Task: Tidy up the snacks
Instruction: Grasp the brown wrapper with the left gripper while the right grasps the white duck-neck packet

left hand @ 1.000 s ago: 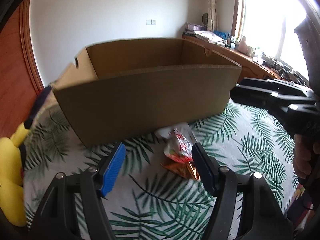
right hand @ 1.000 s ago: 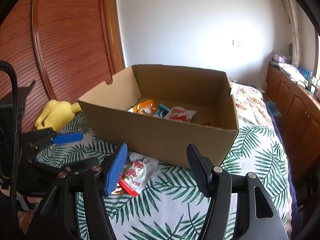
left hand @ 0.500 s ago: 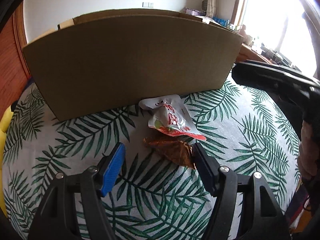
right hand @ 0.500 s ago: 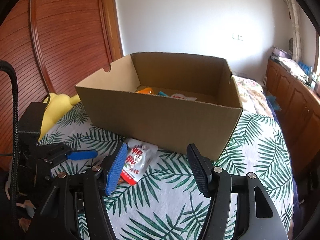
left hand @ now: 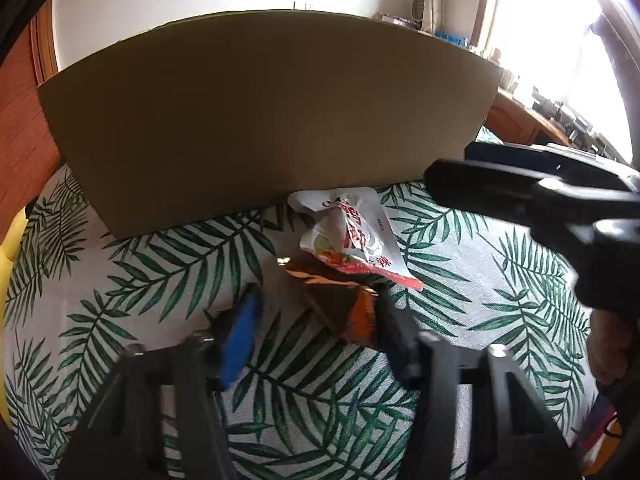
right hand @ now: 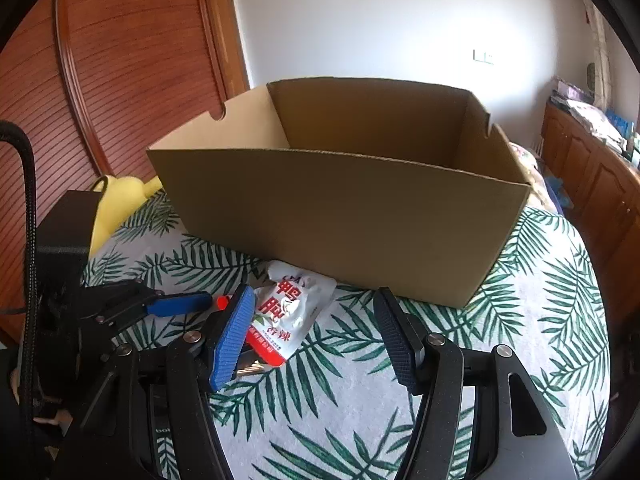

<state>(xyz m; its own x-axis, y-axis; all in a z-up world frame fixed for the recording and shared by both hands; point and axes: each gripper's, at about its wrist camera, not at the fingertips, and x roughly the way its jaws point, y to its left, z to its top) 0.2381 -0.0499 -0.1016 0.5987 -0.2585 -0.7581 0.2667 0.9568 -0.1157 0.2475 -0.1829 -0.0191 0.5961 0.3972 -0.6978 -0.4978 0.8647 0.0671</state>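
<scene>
Down in the left wrist view, the left gripper (left hand: 314, 316), jaws just narrowing, straddles an orange snack packet (left hand: 340, 304) without clamping it, near the cardboard box (left hand: 264, 120). From the right wrist view, the right gripper (right hand: 312, 332) gapes empty beside the white snack pouch (right hand: 292, 312) by that box.

Bed with white, green palm-leaf printed cover (right hand: 532, 320), bearing open brown cardboard box (right hand: 340, 216), white-and-red snack pouch (left hand: 352, 232), crumpled orange-brown foil wrapper (left hand: 336, 300), yellow plush toy (right hand: 120, 200)

The left gripper (left hand: 316, 320) has just been closing around the orange packet (left hand: 340, 308), beside the white packet (left hand: 352, 236) against the cardboard box (left hand: 264, 120).
</scene>
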